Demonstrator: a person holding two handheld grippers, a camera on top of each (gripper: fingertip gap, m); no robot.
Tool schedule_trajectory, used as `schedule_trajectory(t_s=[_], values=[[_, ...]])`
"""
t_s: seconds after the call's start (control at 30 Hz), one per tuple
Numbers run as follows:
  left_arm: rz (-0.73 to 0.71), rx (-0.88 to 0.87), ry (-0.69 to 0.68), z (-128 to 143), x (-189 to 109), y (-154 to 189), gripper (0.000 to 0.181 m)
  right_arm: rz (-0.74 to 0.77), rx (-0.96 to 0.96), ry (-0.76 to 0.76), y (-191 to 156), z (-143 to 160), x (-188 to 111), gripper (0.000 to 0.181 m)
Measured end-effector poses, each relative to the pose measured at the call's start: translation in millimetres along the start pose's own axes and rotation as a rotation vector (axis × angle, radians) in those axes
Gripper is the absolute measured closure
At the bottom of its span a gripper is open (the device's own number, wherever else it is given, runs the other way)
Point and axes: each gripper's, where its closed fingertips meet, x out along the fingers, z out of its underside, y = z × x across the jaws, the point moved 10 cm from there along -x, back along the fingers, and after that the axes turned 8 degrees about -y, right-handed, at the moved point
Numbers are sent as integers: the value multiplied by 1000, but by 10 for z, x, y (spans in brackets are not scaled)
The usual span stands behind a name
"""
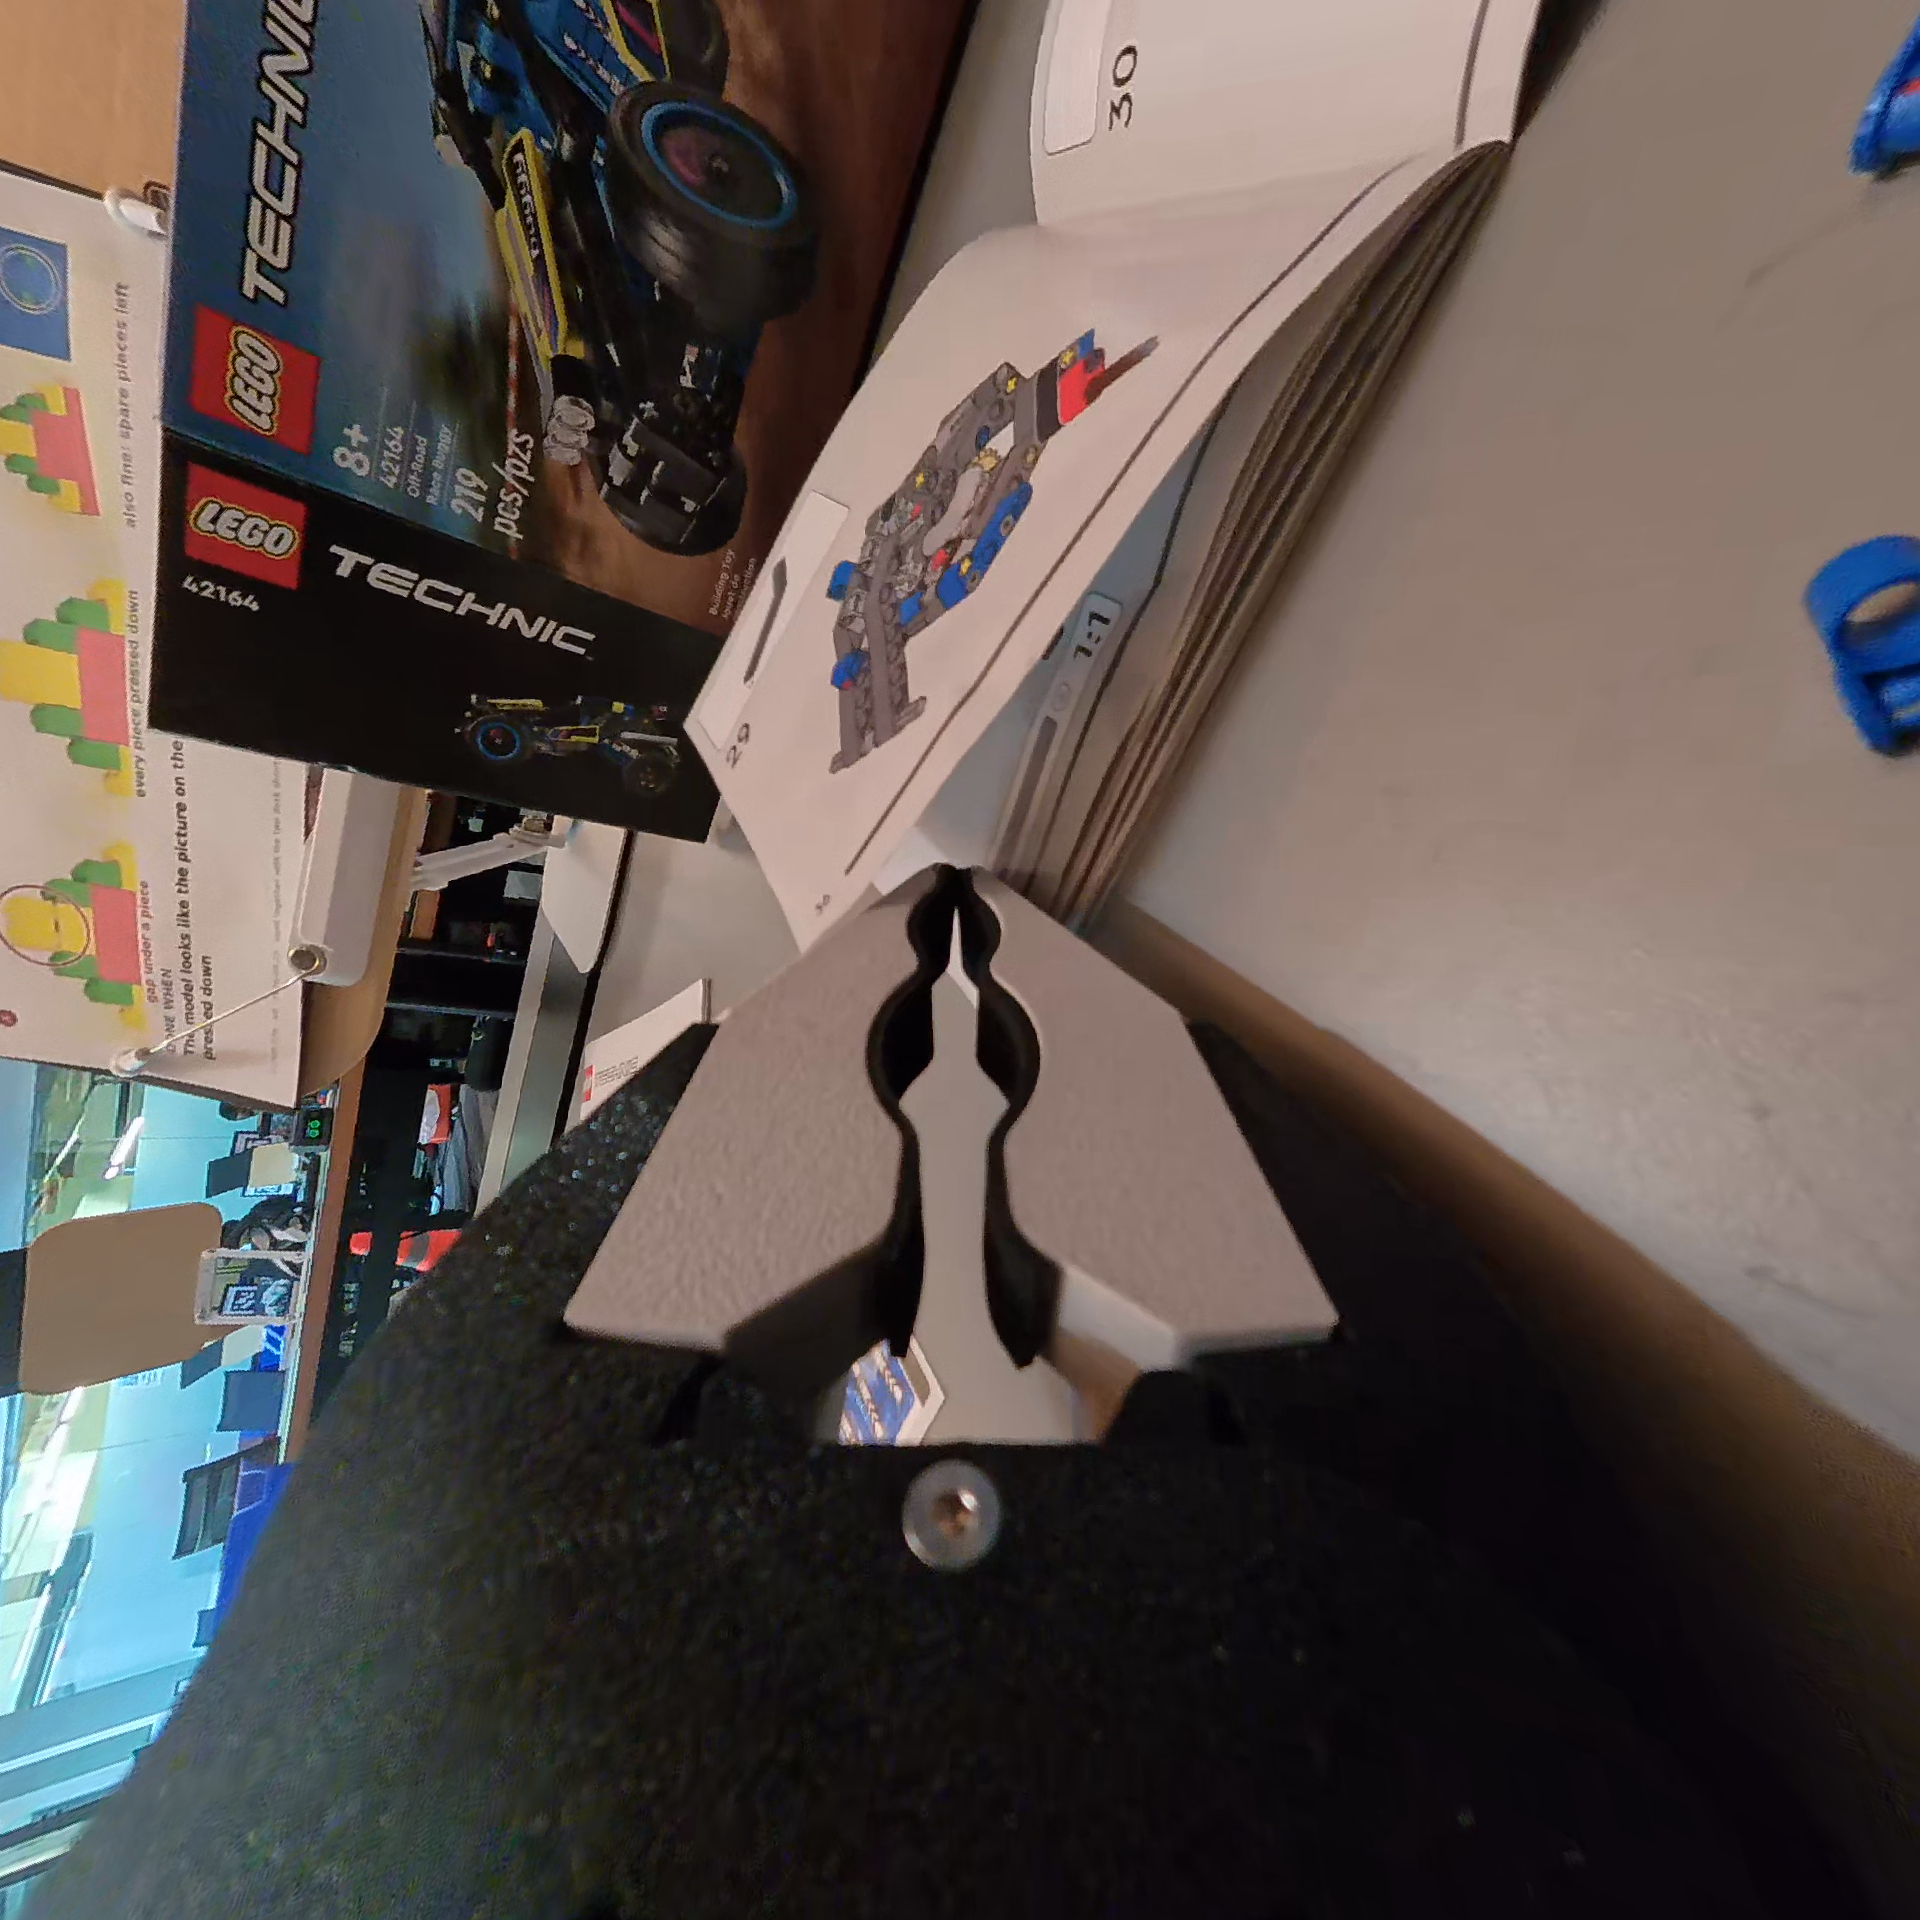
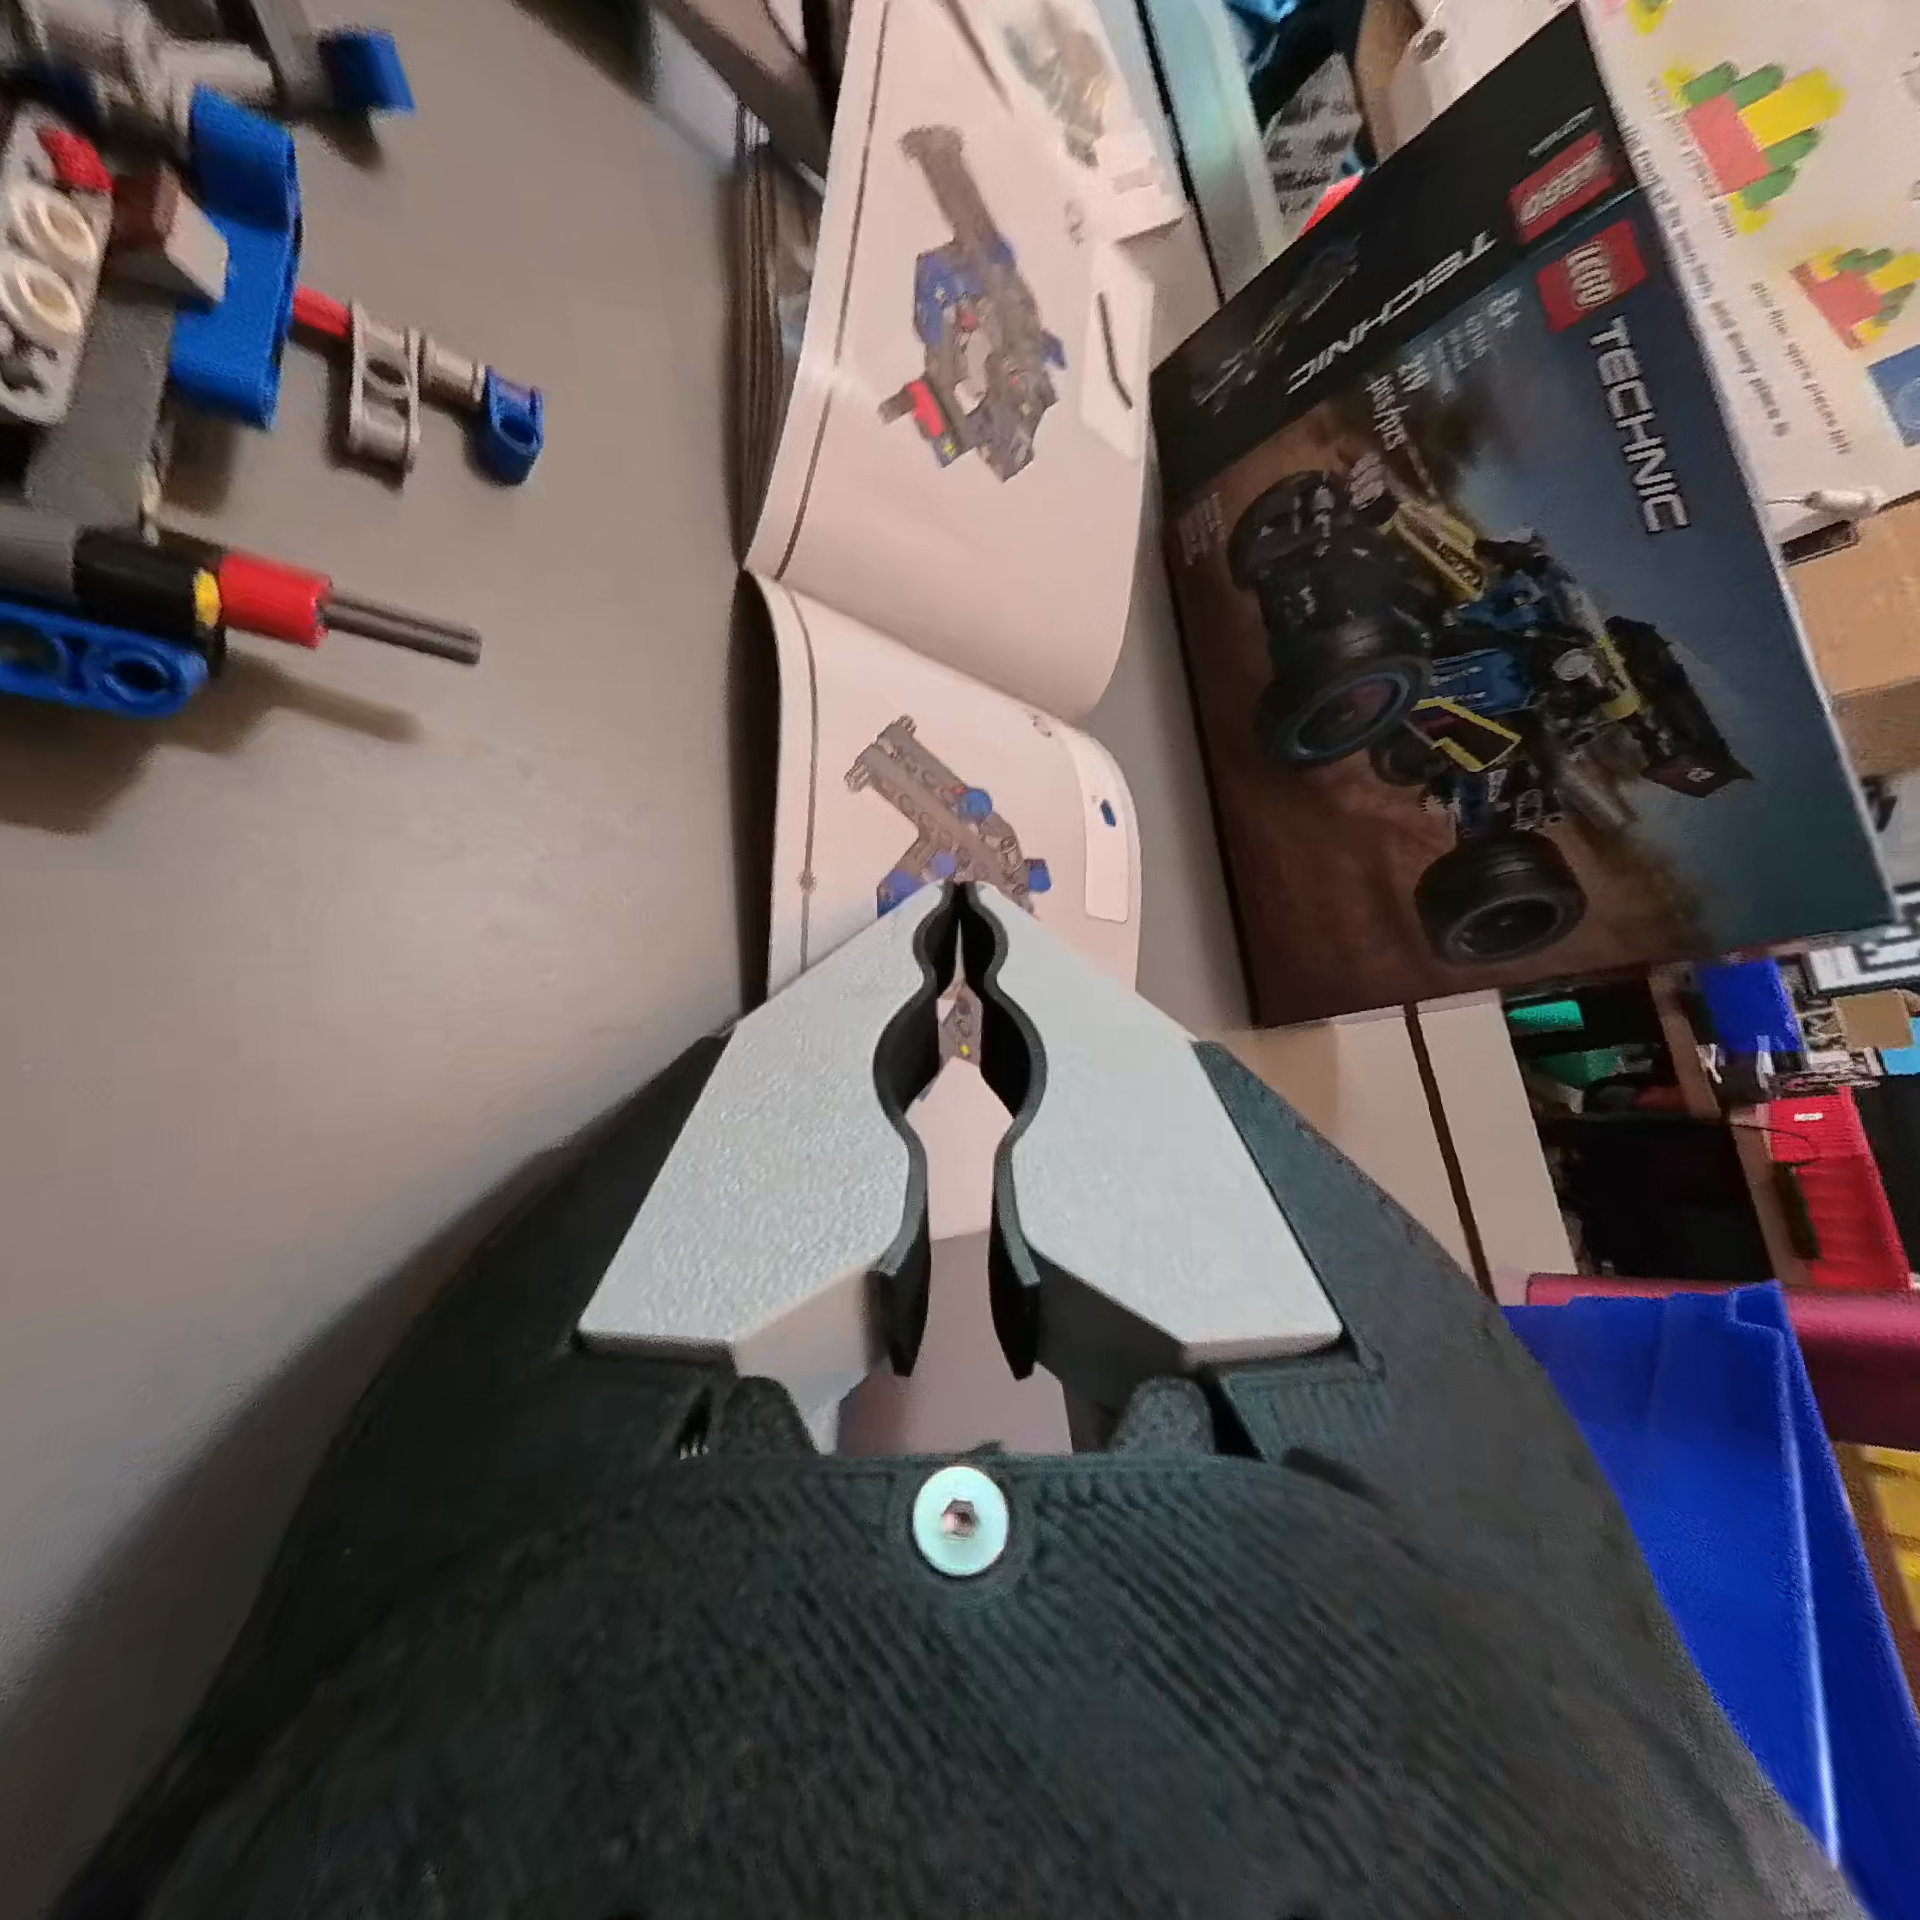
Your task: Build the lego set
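Observation:
The open instruction booklet [image 1: 987, 582] lies on the grey table, with its near page curling up. My left gripper [image 1: 954, 883] is shut, its tips meeting at the booklet's near corner; I cannot tell whether they pinch a page. My right gripper [image 2: 956, 896] is shut and empty over the near page of the booklet [image 2: 935, 416]. At the right wrist view's upper left lie the part-built model [image 2: 104, 312], a small grey-and-blue assembly [image 2: 436, 395] and a black, red and blue axle assembly [image 2: 260, 603]. Two blue parts [image 1: 1870, 655] show at the left wrist view's right edge.
The set's box [image 1: 468, 416] stands propped behind the booklet; it also shows in the right wrist view [image 2: 1507, 623]. A printed sheet with brick pictures [image 1: 73, 623] hangs beside it. A blue bin [image 2: 1714, 1558] sits at the lower right. The table edge [image 1: 1455, 1143] runs close to my left gripper. Across from one pair of fingers to the other is roughly 20 cm.

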Motion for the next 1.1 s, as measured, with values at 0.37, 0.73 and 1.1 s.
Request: schedule_trajectory(t_s=[0.37, 0.73, 1.1], values=[[-3, 10, -3, 2, -2, 5, 181, 43, 48, 37, -2, -28, -46, 181], [-5, 16, -6, 7, -2, 4, 181, 60, 35, -4, 14, -8, -50, 181], [-2, 24, -5, 1, 2, 3, 181, -110, 186, 101, 42, -46, -192, 160]])
